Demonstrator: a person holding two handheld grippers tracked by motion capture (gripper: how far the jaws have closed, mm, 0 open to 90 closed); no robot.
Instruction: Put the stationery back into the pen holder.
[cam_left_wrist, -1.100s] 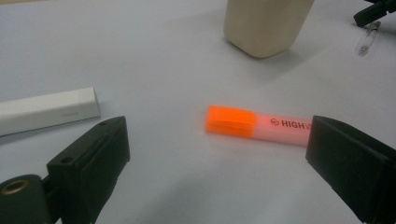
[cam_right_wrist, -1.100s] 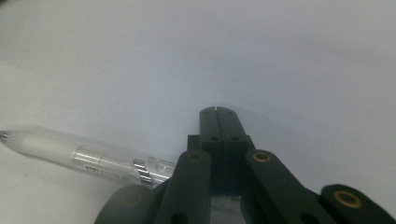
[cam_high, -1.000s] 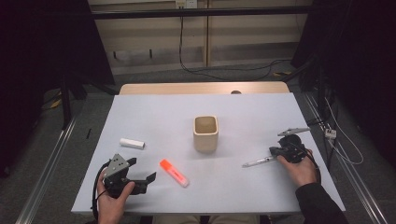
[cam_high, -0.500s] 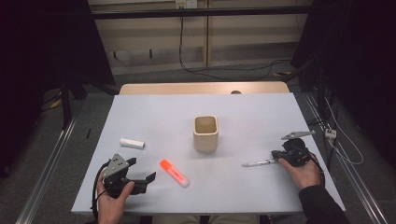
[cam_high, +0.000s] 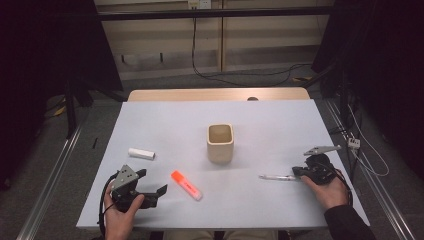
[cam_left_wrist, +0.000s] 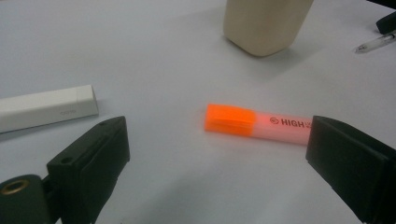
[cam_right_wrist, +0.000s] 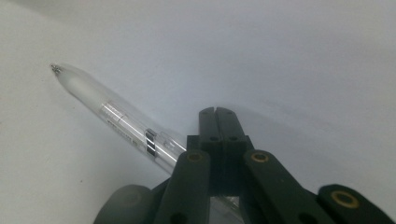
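The middle of the white table (cam_high: 165, 125) holds one upright obstacle, the beige cup (cam_high: 220, 143). At lower left of the high view, the white tube (cam_high: 141, 154) and the orange highlighter (cam_high: 186, 185) lie flat with an open lane between them. The clear pen (cam_high: 278, 177) lies at lower right. The upper third of the tabletop is bare.

I see the clear pen (cam_high: 278, 177) lying flat at the table's four o'clock (tip toward nine o'clock), its rear end at my right gripper (cam_high: 302, 172).
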